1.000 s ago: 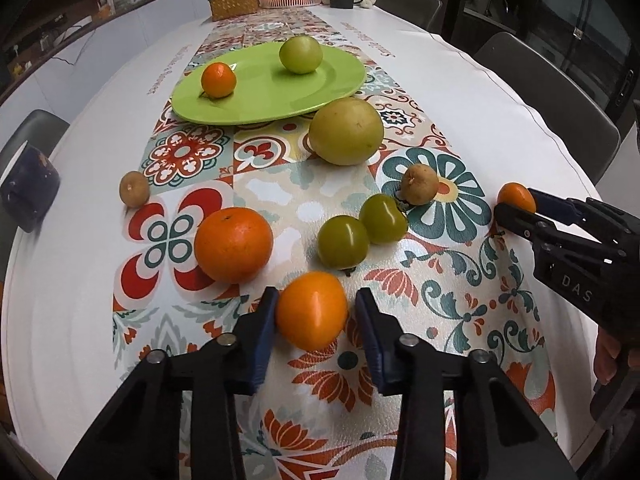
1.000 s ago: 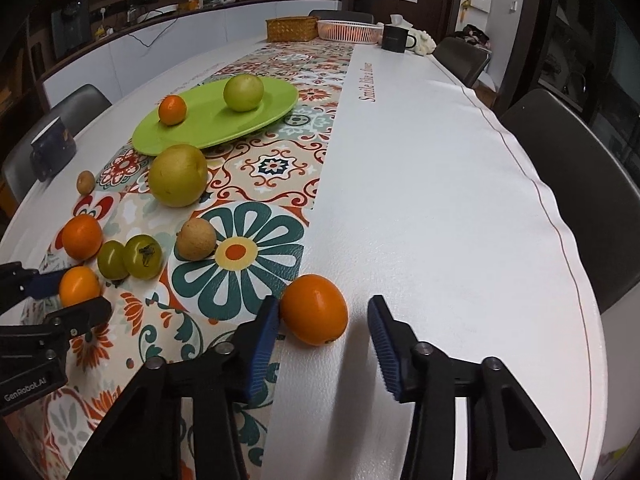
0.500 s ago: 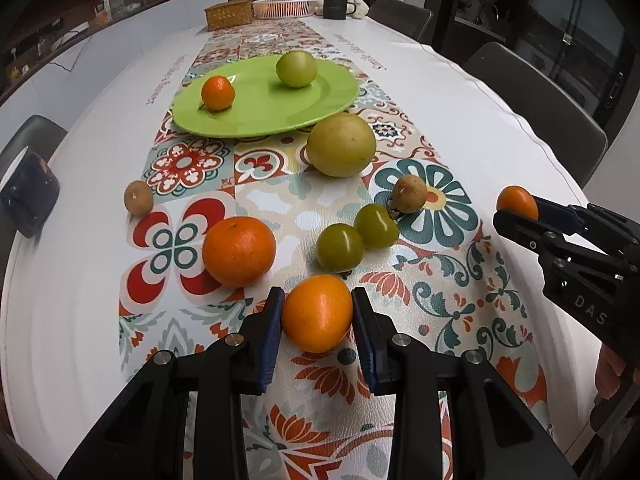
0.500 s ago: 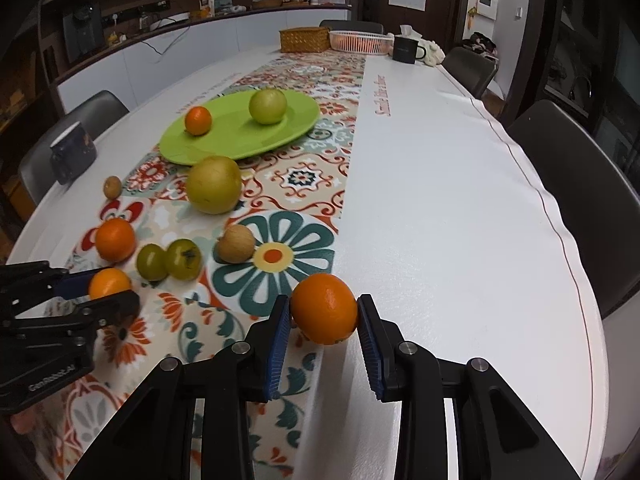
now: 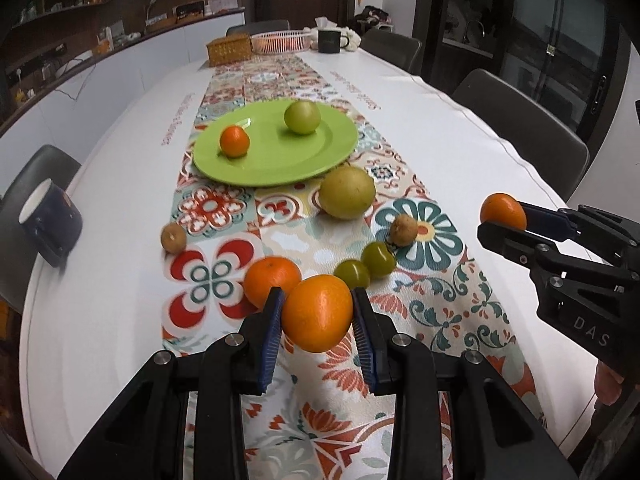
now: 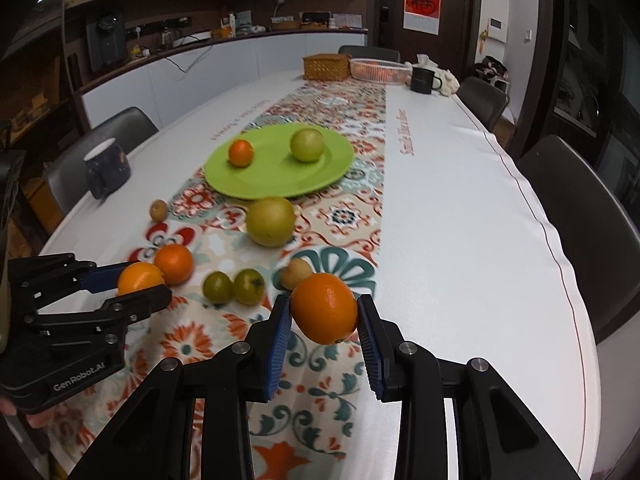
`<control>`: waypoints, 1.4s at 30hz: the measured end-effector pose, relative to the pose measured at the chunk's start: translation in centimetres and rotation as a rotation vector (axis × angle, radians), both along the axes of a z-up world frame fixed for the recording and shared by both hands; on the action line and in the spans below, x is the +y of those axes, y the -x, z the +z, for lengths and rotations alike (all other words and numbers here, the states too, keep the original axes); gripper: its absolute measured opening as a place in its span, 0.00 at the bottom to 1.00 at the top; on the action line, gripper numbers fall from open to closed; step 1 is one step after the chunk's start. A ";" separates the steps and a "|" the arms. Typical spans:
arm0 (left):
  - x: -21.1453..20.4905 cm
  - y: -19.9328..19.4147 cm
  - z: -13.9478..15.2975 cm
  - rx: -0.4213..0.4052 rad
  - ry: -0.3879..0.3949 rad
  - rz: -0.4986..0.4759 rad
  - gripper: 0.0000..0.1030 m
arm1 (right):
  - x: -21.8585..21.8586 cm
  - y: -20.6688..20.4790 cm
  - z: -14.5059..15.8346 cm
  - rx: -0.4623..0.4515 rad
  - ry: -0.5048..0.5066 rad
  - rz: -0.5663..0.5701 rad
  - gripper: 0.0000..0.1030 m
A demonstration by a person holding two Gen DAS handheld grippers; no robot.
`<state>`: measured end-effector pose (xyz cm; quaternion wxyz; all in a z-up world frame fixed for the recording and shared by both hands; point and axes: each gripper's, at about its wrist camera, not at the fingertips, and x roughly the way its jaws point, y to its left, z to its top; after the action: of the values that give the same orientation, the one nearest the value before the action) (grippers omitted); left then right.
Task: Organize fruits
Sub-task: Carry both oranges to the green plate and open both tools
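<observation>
On gripper bodies, "GenRobot.AI" and "DAS" printed. Left gripper clamped on orange; right gripper clamped on second orange. Beyond, green plate, loose fruit between.

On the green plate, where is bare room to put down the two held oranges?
The green plate has bare room across its near half, in front of the small orange and green fruit. A narrower gap lies between those two. Near the plate's front-right edge, the large yellow-green fruit crowds the approach.

Orange between right gripper fingers
</observation>
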<state>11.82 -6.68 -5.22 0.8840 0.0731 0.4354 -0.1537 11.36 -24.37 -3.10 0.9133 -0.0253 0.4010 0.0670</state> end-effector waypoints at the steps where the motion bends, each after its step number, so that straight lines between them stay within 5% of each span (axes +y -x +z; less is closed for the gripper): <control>1: 0.1 -0.1 0.3 -0.010 -0.002 0.001 0.33 | 0.2 0.0 0.3 -0.006 -0.004 0.005 0.34; 24: 1.7 -7.1 4.0 -0.123 -0.006 0.017 0.33 | 3.3 -7.5 3.8 -0.086 -0.049 0.058 0.34; 42: 1.7 -15.3 1.4 -0.058 0.001 0.024 0.33 | 4.5 -16.3 0.5 -0.008 -0.052 0.096 0.34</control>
<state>27.17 -4.97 -3.87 0.8982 0.0717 0.4101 -0.1411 27.63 -19.90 -2.56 0.9110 -0.0213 0.3936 0.1211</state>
